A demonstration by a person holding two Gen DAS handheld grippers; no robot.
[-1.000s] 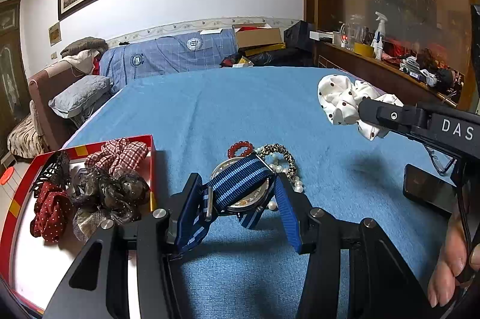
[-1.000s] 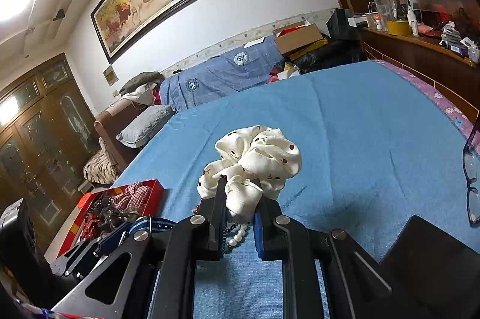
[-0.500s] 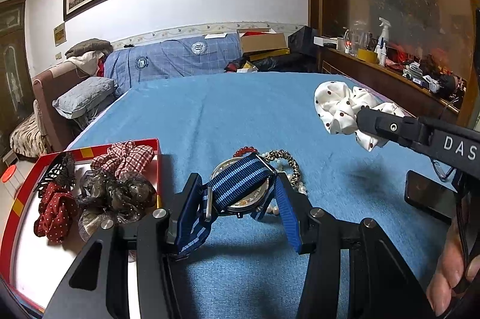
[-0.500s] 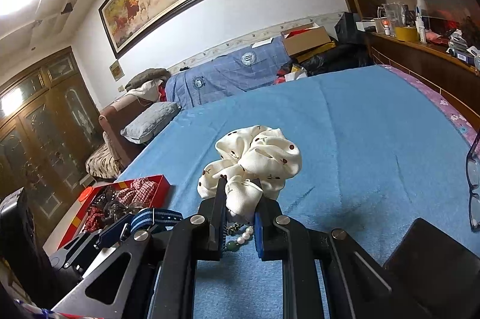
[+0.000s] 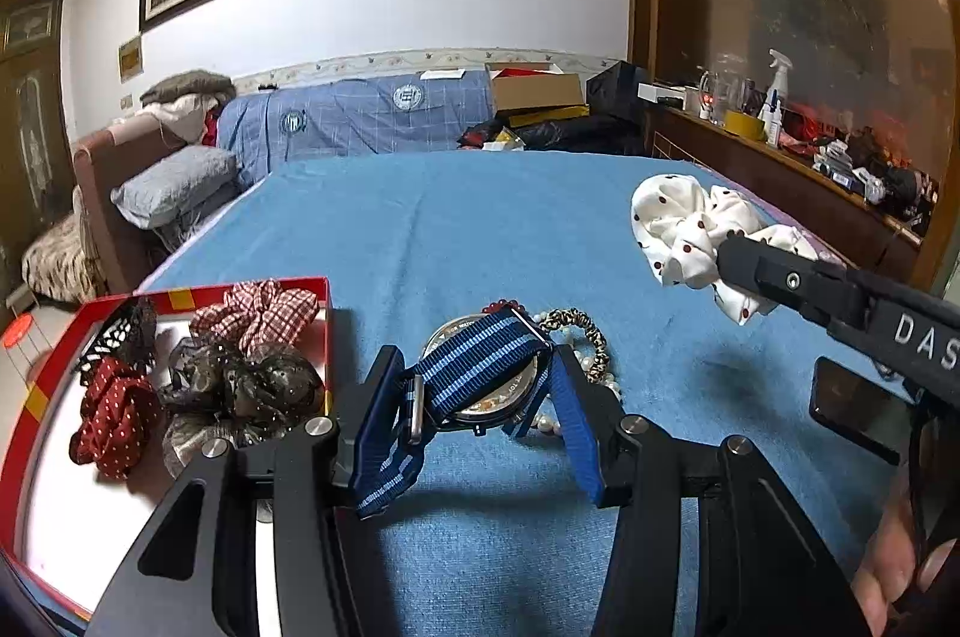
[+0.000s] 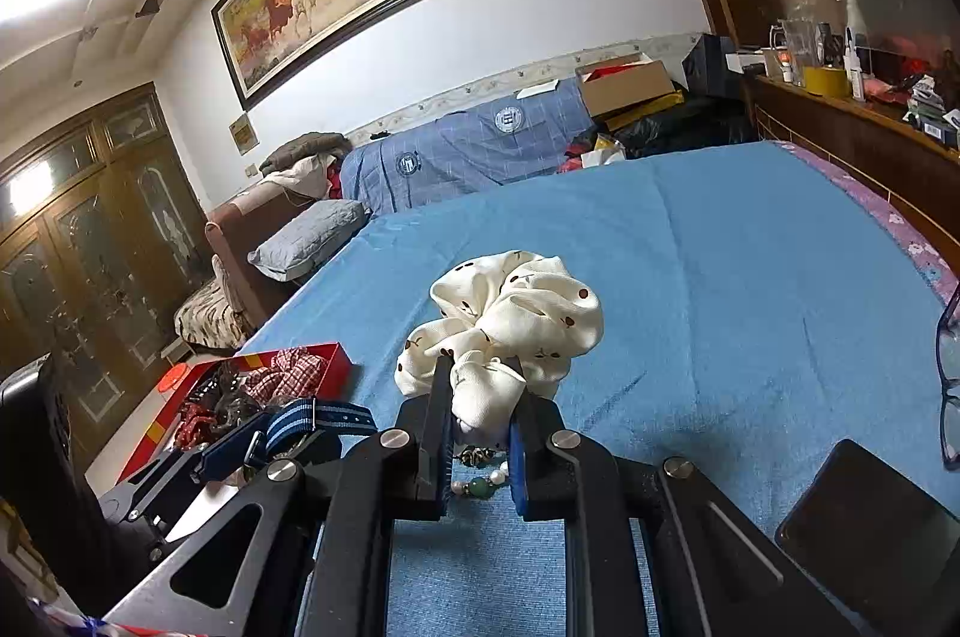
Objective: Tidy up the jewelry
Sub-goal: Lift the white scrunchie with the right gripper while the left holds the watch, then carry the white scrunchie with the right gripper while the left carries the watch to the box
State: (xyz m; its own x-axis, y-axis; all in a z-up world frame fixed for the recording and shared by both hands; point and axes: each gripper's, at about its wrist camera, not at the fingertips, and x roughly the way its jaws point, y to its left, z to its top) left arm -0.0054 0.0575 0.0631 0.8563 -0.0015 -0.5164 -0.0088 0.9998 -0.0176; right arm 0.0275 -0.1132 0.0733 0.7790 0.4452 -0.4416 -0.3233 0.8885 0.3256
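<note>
My left gripper [image 5: 474,397] is shut on a watch with a blue striped strap [image 5: 480,367], held just above the blue bedspread. Under it lie beaded bracelets and pearls [image 5: 579,337]. My right gripper [image 6: 480,409] is shut on a white dotted scrunchie [image 6: 510,313], held in the air; it also shows in the left wrist view [image 5: 684,229]. A red box [image 5: 180,292] with several scrunchies [image 5: 240,373] sits to the left; it also shows in the right wrist view [image 6: 312,358]. Beads [image 6: 480,484] show below the right fingers.
A black phone [image 6: 870,529] lies on the bed at the right, with glasses [image 6: 948,373] beyond it. A wooden shelf [image 5: 780,163] with bottles runs along the right side. A pillow [image 5: 174,184] and sofa stand at the far left.
Both grippers have risen and tilted slightly with their loads. The scrunchie has shifted a little nearer and lower in the left wrist view. Grips are unchanged.
</note>
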